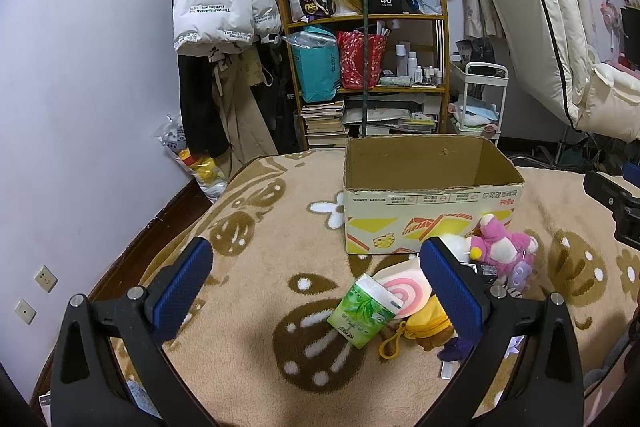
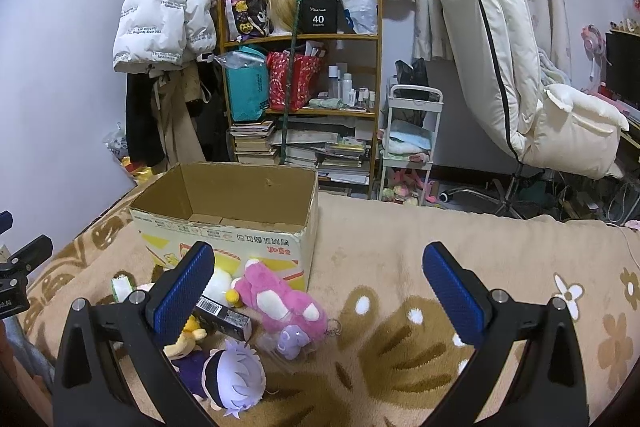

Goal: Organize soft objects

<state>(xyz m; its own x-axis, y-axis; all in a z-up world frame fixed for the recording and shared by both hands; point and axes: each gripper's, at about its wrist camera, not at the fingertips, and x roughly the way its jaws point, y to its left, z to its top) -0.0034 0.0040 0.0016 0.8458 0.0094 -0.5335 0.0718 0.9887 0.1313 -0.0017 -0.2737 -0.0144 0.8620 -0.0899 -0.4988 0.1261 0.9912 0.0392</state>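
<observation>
Your left tool (image 1: pixel 316 287) is wide open and holds nothing. It hangs low over the blanket (image 1: pixel 256 267), near the left end of the toy pile, so it looks ready to pick something up. The nearest thing to it is one green tissue pack (image 1: pixel 362 313), lying tilted on one pink swirl cushion (image 1: pixel 404 293). Just beside those is one yellow pouch (image 1: pixel 426 319) with a yellow clip. Next comes one pink plush toy (image 2: pixel 280 301), lying on its back and touching the front of the box. One small purple charm (image 2: pixel 291 341) rests against it. One black carton (image 2: pixel 224 315) lies among the toys, and it does not look soft, so I think it should stay out. Near you lies one doll with pale hair (image 2: pixel 234 377), and one yellow plush (image 2: pixel 186 341) peeks out beside it. A white plush sits partly hidden behind the tool finger. One cardboard box (image 2: pixel 224 227) stands open just behind the pile, and what you can see of its inside is empty. It is probably set there so the toys have only a short way to go. Your right tool (image 2: pixel 318 289) is wide open too and holds nothing. It hangs over a bare part of the blanket to the right of the pile, so I think no toy has gone in yet.
</observation>
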